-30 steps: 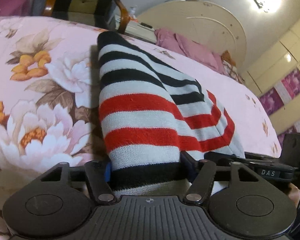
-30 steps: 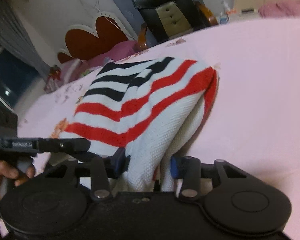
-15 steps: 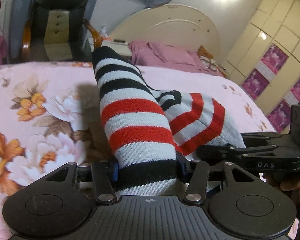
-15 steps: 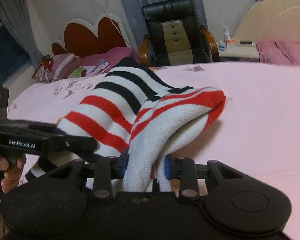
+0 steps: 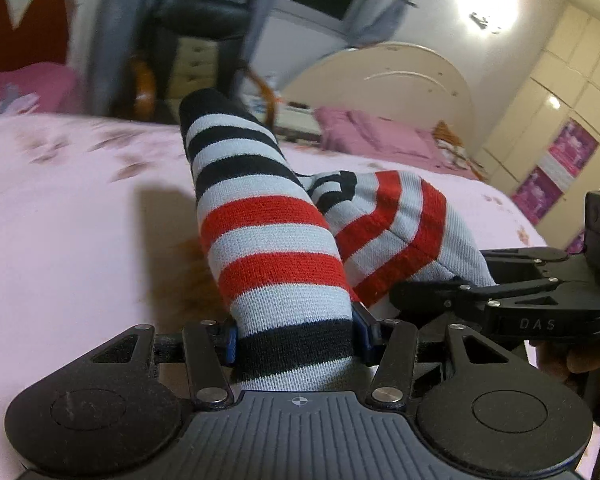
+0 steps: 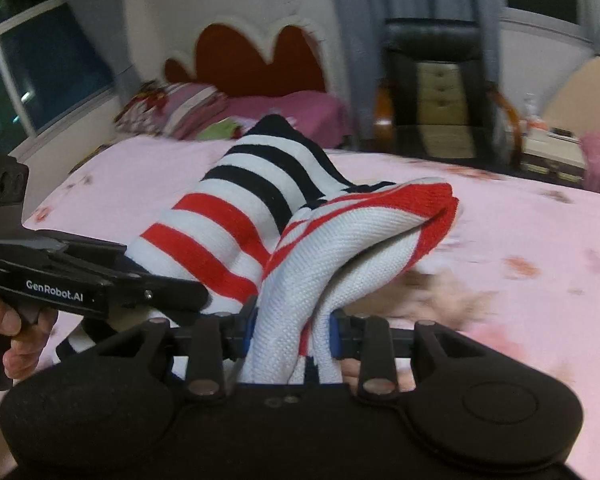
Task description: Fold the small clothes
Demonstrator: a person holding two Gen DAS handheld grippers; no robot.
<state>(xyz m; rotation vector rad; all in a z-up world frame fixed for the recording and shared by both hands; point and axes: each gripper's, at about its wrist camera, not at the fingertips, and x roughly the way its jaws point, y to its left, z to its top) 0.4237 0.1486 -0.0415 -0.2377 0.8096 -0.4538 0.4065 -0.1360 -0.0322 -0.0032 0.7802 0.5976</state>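
A small knit garment with red, black and white stripes [image 5: 272, 236] is held up off the pink floral bed [image 5: 68, 216]. My left gripper [image 5: 296, 336] is shut on one bunched end of it. My right gripper [image 6: 292, 332] is shut on the other end, where the white inner side of the striped garment [image 6: 320, 264] shows folded over. In the left wrist view the right gripper [image 5: 512, 300] is close at the right. In the right wrist view the left gripper [image 6: 92, 284] is close at the left.
A black armchair [image 6: 436, 84] stands beyond the bed. A red scalloped headboard [image 6: 252, 56] with pillows is at the back left. A cream headboard [image 5: 384, 80] and pink bedding [image 5: 376, 140] lie at the far right, with wardrobe doors [image 5: 560, 120] beyond.
Both grippers have risen and tilted back with the garment. The garment has lifted off the bed, and more of the room shows behind it.
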